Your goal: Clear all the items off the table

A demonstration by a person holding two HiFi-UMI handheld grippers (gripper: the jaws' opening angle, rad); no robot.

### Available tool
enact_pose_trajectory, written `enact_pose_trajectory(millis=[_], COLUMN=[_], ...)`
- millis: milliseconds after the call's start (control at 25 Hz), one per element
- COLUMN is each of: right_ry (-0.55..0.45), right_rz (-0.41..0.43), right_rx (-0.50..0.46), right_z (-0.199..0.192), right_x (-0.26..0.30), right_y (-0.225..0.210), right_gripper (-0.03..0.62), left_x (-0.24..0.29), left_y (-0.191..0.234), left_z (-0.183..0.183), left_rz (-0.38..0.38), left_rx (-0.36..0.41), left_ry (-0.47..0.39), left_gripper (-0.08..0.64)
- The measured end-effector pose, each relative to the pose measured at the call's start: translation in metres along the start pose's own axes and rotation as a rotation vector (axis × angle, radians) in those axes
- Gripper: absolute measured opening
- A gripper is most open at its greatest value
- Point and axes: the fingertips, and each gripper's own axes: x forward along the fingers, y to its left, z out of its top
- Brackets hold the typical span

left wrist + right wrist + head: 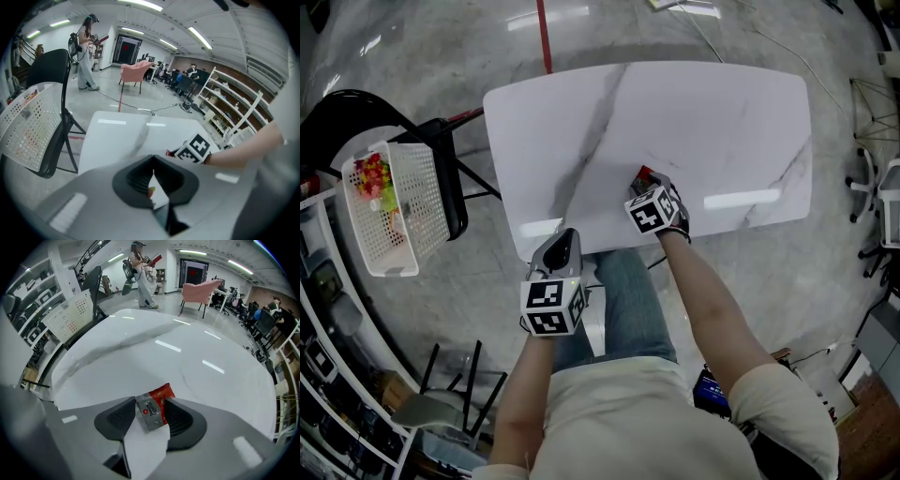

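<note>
A red and silver sachet (152, 409) lies on the white marble table (694, 112) near its front edge; in the head view only its red end (642, 174) shows. My right gripper (151, 401) points steeply down over it, with both pads against the sachet's sides. In the head view this gripper (645, 185) stands right of the table's middle. My left gripper (565, 236) hovers at the table's near edge, left of the right one, jaws closed tip to tip (153, 159) with nothing gripped.
A white perforated basket (394, 206) holding colourful items (373, 176) rests on a black chair (356, 103) to the left of the table. Shelving runs along the left edge. Other people and a pink armchair (201, 291) stand far off.
</note>
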Motion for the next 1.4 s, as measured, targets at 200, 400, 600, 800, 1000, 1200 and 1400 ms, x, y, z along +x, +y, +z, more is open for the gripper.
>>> enact_pose_trajectory(millis=[200, 400, 600, 800, 1000, 1200, 1400], right_ry=[0.001, 0.032, 0.009, -0.024, -0.061, -0.1, -0.125], right_rz=[-0.029, -0.033, -0.044, -0.063, -0.092, -0.121, -0.145], right_rx=[0.051, 0.005, 0.025, 0.035, 0.05, 0.06, 0.073], right_z=[-0.001, -0.007, -0.005, 0.0, 0.009, 0.019, 0.026], right_x=[-0.005, -0.008, -0.016, -0.031, -0.055, -0.085, -0.114], right_y=[-0.008, -0.011, -0.007, -0.003, 0.001, 0.01, 0.029], right_gripper=[0.003, 0.003, 0.002, 0.002, 0.002, 0.002, 0.002], left_x=[-0.006, -0.012, -0.018, -0.026, -0.04, -0.058, -0.08], left_y=[0.0, 0.001, 0.005, 0.007, 0.006, 0.008, 0.019], left_z=[0.0, 0.0, -0.002, 0.0, 0.003, 0.003, 0.001], left_rz=[-0.001, -0.004, -0.007, -0.016, -0.035, -0.049, -0.046], left_rx=[-0.001, 0.001, 0.003, 0.01, 0.024, 0.033, 0.035], left_ry=[-0.006, -0.007, -0.009, -0.02, -0.032, -0.045, -0.05], left_gripper=[0.008, 0.008, 0.008, 0.008, 0.008, 0.008, 0.008])
